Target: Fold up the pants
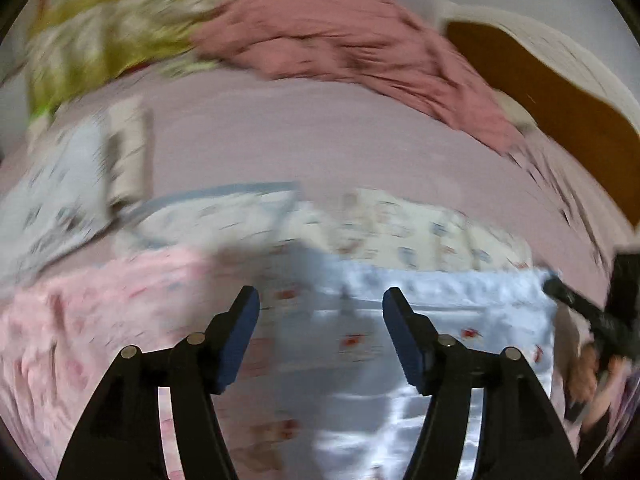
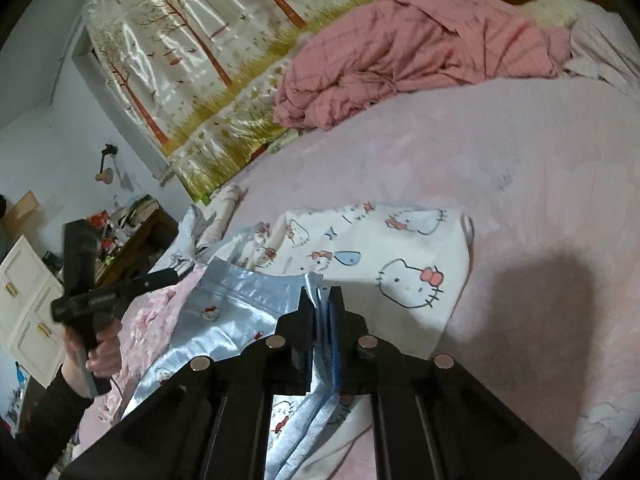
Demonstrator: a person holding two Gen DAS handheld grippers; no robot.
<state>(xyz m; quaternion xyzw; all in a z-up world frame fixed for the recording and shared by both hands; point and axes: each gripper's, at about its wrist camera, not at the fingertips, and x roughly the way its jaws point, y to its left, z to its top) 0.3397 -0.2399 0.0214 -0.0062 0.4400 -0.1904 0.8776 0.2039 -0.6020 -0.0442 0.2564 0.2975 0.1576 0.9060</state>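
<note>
The shiny pale-blue satin pants with small red cartoon prints (image 2: pixel 240 312) lay crumpled on the pink-sheeted bed (image 2: pixel 500 168), partly over a pink patterned garment (image 2: pixel 156 312) and touching a white cat-print cloth (image 2: pixel 400 248) on their far side. The right gripper (image 2: pixel 322 300) had its tongs pressed together on a bunched blue edge of the pants, the fabric running back between the tongs toward the camera. The left gripper (image 1: pixel 320 300) hovered with tongs spread and empty, the blue satin directly below and ahead of it, so the free edge lay nearer that hand; from the right wrist view the left gripper (image 2: pixel 160 278) stood off to the left of the pants. The left wrist view was motion-blurred, so the pants' long axis could not be told. No containers were visible on the bed, only a heaped rose-pink quilt (image 2: pixel 400 60) well apart at the far end
</note>
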